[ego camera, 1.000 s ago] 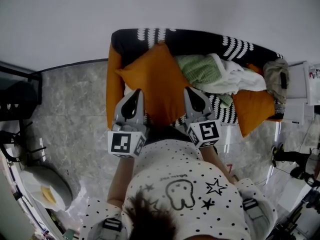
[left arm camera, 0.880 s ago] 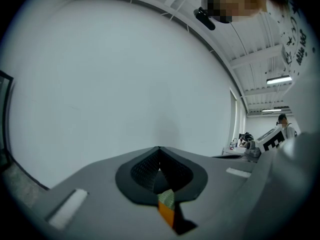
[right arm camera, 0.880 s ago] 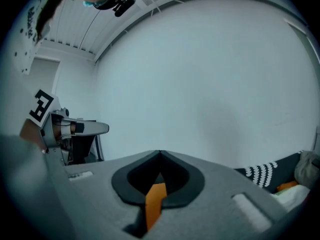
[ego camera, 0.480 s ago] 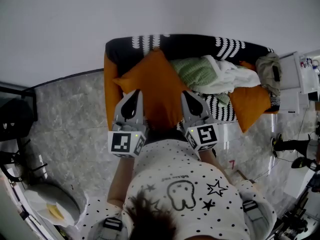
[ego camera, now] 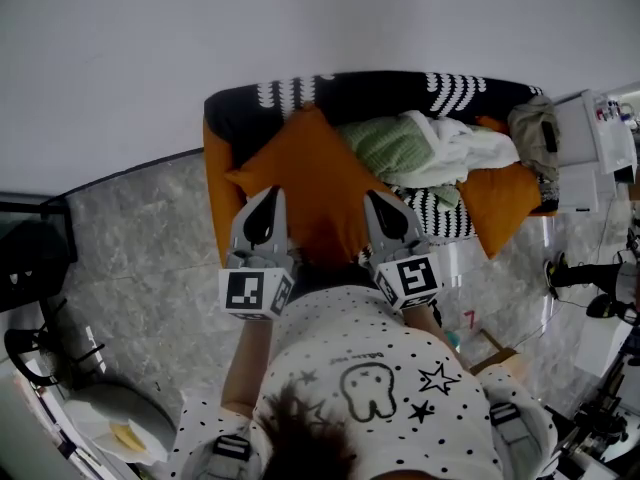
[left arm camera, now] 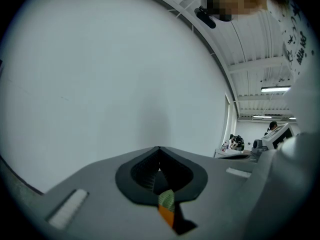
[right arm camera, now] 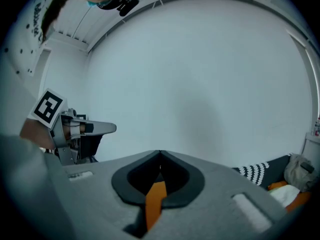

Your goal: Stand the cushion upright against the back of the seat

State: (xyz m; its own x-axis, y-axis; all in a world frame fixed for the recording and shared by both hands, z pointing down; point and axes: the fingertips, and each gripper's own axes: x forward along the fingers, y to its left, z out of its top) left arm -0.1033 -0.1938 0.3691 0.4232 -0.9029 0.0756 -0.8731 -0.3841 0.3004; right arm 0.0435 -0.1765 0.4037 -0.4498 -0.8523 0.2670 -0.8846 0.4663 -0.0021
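The big seat (ego camera: pixel 240 103) has a black, stripy back. The orange cushion (ego camera: pixel 305 173) lies on the seat's left end, one corner poking toward the seat's back, beside a heap of green and white cloth (ego camera: pixel 420 148). The left gripper (ego camera: pixel 266 203) and right gripper (ego camera: pixel 380 206) hang over the cushion's near edge, both pinched together on nothing. The cushion looks soft, light and floppy, so I would pinch its two side corners.

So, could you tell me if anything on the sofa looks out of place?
Yes: the orange cushion sits cornerwise on the sofa, one corner toward the backrest, and crumpled green and white cloths are heaped beside it.
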